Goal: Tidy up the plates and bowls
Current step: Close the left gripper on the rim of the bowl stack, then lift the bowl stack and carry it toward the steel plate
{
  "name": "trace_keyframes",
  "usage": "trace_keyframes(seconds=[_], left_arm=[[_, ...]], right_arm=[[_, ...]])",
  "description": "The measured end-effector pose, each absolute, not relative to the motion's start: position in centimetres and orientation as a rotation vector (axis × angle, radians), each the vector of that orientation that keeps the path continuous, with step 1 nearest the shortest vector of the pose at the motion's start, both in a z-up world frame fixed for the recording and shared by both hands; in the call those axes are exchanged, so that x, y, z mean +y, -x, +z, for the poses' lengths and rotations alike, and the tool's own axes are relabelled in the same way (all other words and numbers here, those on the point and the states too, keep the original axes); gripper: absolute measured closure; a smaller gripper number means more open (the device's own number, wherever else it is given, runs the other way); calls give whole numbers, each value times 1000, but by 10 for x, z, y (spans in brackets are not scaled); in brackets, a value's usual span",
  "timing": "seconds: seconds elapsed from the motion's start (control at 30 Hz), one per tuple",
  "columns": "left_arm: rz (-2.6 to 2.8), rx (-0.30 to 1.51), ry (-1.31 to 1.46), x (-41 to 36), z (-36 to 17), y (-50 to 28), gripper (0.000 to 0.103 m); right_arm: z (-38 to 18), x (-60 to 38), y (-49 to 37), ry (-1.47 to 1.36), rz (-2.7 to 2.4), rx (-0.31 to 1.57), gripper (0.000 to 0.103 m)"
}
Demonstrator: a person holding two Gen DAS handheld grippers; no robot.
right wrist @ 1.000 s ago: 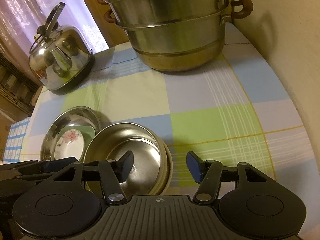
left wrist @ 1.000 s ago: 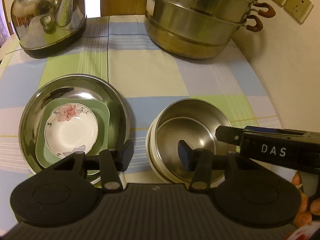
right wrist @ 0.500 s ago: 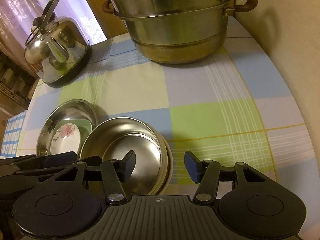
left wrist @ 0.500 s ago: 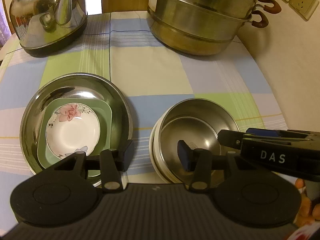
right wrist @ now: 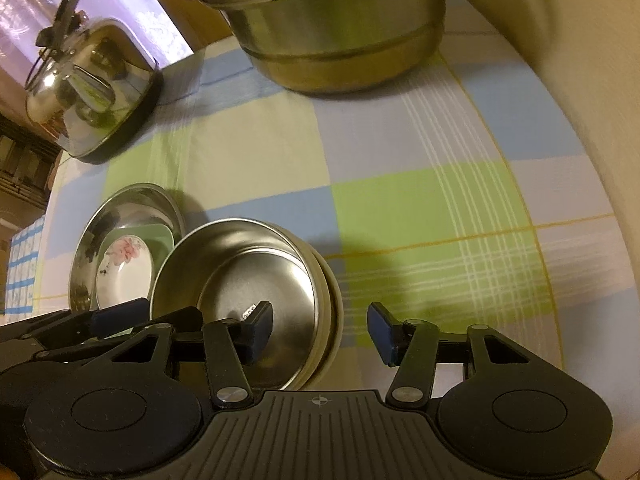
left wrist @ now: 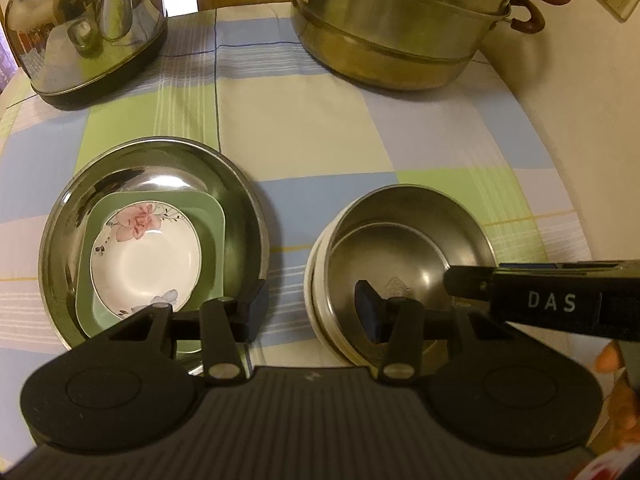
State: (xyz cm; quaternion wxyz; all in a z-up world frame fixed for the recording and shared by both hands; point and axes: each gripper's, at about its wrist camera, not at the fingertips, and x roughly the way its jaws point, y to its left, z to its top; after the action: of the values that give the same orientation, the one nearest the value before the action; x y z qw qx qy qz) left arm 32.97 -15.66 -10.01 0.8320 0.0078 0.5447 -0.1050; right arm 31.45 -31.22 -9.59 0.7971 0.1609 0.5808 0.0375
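Note:
A wide steel plate point(left wrist: 236, 184) lies at the left with a green square plate point(left wrist: 212, 220) and a white flowered dish point(left wrist: 148, 256) stacked in it; the stack also shows in the right wrist view point(right wrist: 124, 264). To its right a steel bowl point(left wrist: 412, 240) sits nested in a cream bowl point(left wrist: 316, 280); the steel bowl also shows in the right wrist view point(right wrist: 248, 268). My left gripper point(left wrist: 312, 312) is open and empty, over the gap between the two stacks. My right gripper point(right wrist: 320, 328) is open and empty, its jaws astride the bowls' right rim.
A steel kettle point(left wrist: 84, 24) stands at the back left and a large tiered steel steamer pot point(left wrist: 400, 24) at the back right, on a checked tablecloth point(left wrist: 300, 128). A cream wall point(left wrist: 580, 100) runs along the right side.
Both grippers have moved forward and lower toward the dishes, which now look larger. Both stay open. The dishes have not moved.

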Motion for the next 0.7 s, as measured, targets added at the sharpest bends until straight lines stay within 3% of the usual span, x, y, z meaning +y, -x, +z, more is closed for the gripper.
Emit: trace_keyframes(seconds=[0.3, 0.37, 0.57, 0.7], left_arm=[[-235, 1167, -24, -158, -107, -333, 59], [-234, 1171, -25, -158, -109, -333, 64], [-263, 1184, 6, -159, -110, -333, 79], [-257, 1171, -28, -164, -110, -331, 79]], right_arm=[[-104, -311, -313, -345, 66, 1279, 77], [-104, -309, -313, -340, 67, 1279, 81], [-104, -307, -313, -314, 63, 1279, 84], [-104, -306, -314, -304, 69, 1279, 84]])
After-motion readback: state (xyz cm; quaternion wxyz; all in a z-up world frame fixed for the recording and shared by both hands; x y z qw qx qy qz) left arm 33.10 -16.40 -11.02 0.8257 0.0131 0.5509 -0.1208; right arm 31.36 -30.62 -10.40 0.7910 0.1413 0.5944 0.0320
